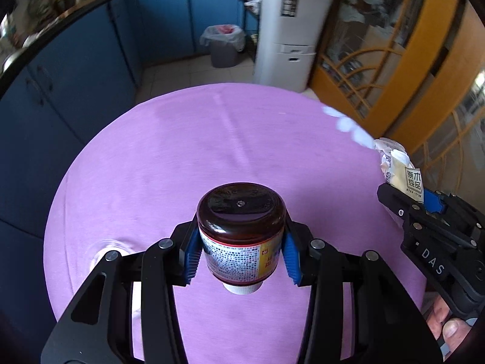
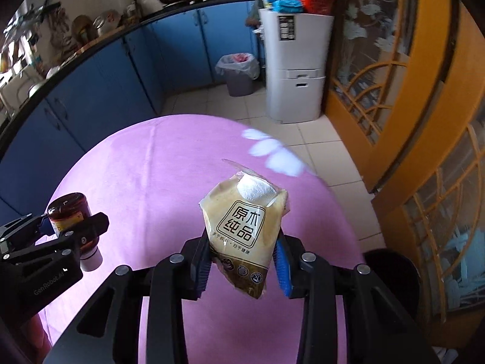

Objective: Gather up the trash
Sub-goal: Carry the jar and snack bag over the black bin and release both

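My left gripper is shut on a brown pill bottle with a white cap, held upside down above the purple table. It also shows at the left of the right wrist view. My right gripper is shut on a beige tissue pack with Chinese print, held above the table. The pack and right gripper also show at the right edge of the left wrist view. A grey trash bin with a white liner stands on the floor beyond the table.
Blue cabinets under a black counter run along the left and back. A white cabinet stands right of the bin. Orange glass doors line the right side. Tiled floor lies between table and bin.
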Action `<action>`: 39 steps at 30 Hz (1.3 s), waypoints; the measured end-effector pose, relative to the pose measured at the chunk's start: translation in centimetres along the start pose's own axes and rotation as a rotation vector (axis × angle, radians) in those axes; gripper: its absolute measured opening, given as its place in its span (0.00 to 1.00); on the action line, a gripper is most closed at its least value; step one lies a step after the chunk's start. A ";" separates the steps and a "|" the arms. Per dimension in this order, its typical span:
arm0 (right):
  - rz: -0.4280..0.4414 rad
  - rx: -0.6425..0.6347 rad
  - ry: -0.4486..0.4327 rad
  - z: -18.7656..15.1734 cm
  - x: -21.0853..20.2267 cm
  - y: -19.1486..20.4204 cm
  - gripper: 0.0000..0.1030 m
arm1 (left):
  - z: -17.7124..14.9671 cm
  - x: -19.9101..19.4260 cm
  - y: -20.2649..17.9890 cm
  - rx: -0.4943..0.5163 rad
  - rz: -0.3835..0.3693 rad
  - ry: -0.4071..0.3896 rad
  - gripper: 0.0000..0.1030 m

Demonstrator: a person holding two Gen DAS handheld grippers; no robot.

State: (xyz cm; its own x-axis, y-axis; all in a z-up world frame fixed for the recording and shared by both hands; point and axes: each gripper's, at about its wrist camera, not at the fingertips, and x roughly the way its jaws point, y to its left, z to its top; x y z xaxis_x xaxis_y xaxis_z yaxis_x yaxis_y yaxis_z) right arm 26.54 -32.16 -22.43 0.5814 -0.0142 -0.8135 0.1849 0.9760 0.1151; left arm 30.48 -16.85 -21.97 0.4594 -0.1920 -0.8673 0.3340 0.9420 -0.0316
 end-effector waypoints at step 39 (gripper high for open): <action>-0.147 0.313 -0.020 -8.2 -5.0 -20.8 0.36 | -0.4 0.8 -26.1 0.349 -0.114 0.036 0.45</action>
State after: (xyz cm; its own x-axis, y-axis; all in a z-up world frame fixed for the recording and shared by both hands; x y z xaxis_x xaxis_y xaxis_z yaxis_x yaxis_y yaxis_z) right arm 13.30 -50.60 -25.39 0.5450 -0.1567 -0.8237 0.5000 0.8494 0.1692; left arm 21.77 -41.50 -22.10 0.3759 -0.2748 -0.8850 0.6446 0.7636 0.0367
